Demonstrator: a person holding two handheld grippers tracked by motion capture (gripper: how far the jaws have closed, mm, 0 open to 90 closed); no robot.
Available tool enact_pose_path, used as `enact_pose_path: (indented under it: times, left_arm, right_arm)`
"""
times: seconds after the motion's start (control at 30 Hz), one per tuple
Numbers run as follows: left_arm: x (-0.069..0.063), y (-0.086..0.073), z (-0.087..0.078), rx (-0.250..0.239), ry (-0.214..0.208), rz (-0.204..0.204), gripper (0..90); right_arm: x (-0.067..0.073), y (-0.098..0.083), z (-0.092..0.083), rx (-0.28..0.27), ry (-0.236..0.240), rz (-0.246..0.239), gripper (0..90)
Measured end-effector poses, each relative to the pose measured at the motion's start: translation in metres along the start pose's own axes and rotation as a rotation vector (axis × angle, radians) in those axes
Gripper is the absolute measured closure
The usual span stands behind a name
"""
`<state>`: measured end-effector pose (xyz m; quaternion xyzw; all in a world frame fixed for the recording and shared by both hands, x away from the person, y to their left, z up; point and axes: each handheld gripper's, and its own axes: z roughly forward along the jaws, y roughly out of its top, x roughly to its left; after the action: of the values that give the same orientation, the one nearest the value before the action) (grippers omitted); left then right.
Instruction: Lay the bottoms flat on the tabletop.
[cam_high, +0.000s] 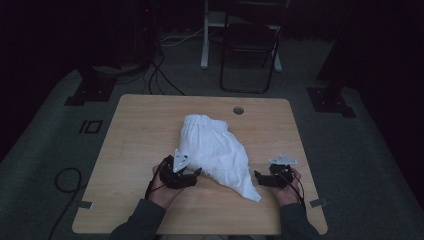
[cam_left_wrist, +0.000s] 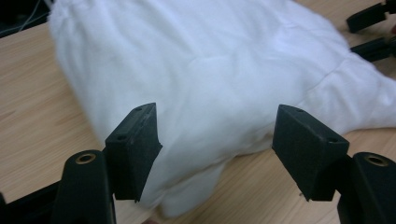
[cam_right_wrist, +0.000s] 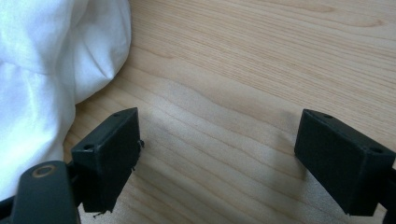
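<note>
Left claw (cam_high: 196, 173): it sits at the near left edge of the white garment (cam_high: 215, 150), jaws wide. In the left gripper view the two pads (cam_left_wrist: 135, 144) stand apart with the cloth (cam_left_wrist: 201, 79) beyond and between them, but neither pad presses on it. Nothing is held.

Garment: it lies in the middle of the counter (cam_high: 140, 130), folded or bunched into a compact bundle, elastic waistband at the far end, one corner trailing toward the near right. The layers are stacked but the outline is uneven, so the folding appears partly done; that is a judgement.

Right claw (cam_high: 264, 179): it rests low, just right of the trailing corner. In the right gripper view its pads (cam_right_wrist: 109, 154) are spread wide over bare wood (cam_right_wrist: 243, 60), the cloth (cam_right_wrist: 42, 70) beside the left pad. Nothing is gripped.

Outstanding: tidying the loose corner and a final fold or smoothing appear to remain.
</note>
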<state>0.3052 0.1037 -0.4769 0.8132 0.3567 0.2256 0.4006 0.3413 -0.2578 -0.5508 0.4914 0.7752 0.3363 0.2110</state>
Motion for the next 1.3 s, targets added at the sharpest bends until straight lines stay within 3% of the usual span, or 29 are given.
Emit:
enact_pose_path:
  times: [0.3, 0.53, 0.7, 0.77, 0.8, 0.83, 0.93, 1.03, 1.17, 1.3]
  left_arm:
    - [-0.021, 0.014, 0.019, 0.006, -0.036, 0.041, 30.2]
    - [-0.027, 0.014, 0.040, 0.050, -0.006, 0.069, 27.2]
    - [-0.027, 0.009, 0.051, 0.081, 0.025, 0.059, 28.0]
    - [-0.025, 0.007, 0.054, 0.108, 0.026, 0.049, 37.2]
    - [-0.022, 0.007, 0.055, 0.132, -0.002, 0.034, 45.6]
    - [-0.021, 0.006, 0.055, 0.141, -0.016, 0.023, 61.3]
    - [-0.019, 0.005, 0.053, 0.136, -0.028, 0.011, 81.5]
    - [-0.018, 0.008, 0.046, 0.114, -0.030, 0.008, 86.4]
    - [-0.015, 0.015, 0.034, 0.076, -0.018, 0.022, 87.1]
    - [-0.009, 0.018, 0.025, 0.045, -0.003, 0.012, 87.2]
  right_arm:
    - [0.000, 0.000, 0.000, 0.000, 0.000, 0.000, 14.0]
    - [0.000, 0.000, 0.000, 0.000, 0.000, 0.000, 14.0]
    - [0.000, 0.000, 0.000, 0.000, 0.000, 0.000, 14.0]
    - [0.000, 0.000, 0.000, 0.000, 0.000, 0.000, 14.0]
    - [0.000, 0.000, 0.000, 0.000, 0.000, 0.000, 14.0]
    - [0.000, 0.000, 0.000, 0.000, 0.000, 0.000, 14.0]
    - [0.000, 0.000, 0.000, 0.000, 0.000, -0.001, 14.0]
    - [0.000, 0.000, 0.000, 0.000, 0.000, 0.000, 14.0]
    - [0.000, 0.000, 0.000, 0.000, 0.000, 0.000, 14.0]
    - [0.000, 0.000, 0.000, 0.000, 0.000, -0.001, 14.1]
